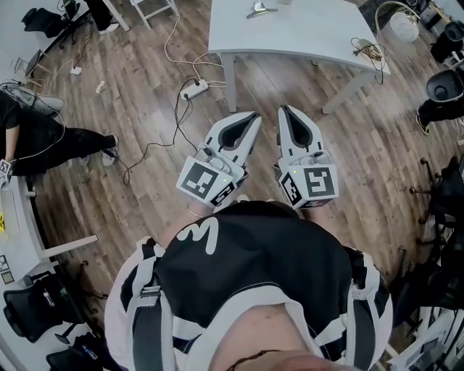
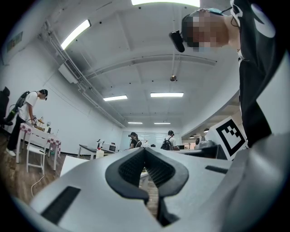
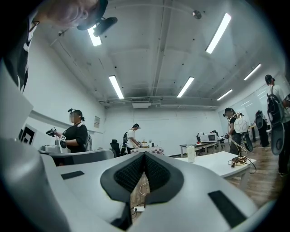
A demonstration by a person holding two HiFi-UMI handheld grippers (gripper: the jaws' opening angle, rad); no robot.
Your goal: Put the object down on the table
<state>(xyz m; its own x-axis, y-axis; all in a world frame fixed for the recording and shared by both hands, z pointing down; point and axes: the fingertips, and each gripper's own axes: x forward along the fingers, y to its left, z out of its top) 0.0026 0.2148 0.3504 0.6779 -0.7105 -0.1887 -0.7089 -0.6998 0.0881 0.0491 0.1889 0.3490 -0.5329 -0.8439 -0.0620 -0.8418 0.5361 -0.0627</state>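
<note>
In the head view both grippers are held side by side in front of the person's body, over the wooden floor. My left gripper (image 1: 254,116) (image 2: 145,149) has its jaws closed tip to tip with nothing between them. My right gripper (image 1: 285,110) (image 3: 144,155) is shut and empty too. Both point toward the white table (image 1: 290,32) (image 3: 217,164), which stands a short way ahead. A small grey object (image 1: 259,9) lies near the table's far edge, apart from both grippers. A white cup (image 3: 190,154) and a coil of cable (image 3: 239,160) rest on the tabletop.
A power strip (image 1: 194,89) with trailing cords lies on the floor left of the table leg (image 1: 229,81). Black chairs (image 1: 444,85) stand at the right, and a seated person (image 1: 43,138) is at the left. Other people stand at desks further back in the room.
</note>
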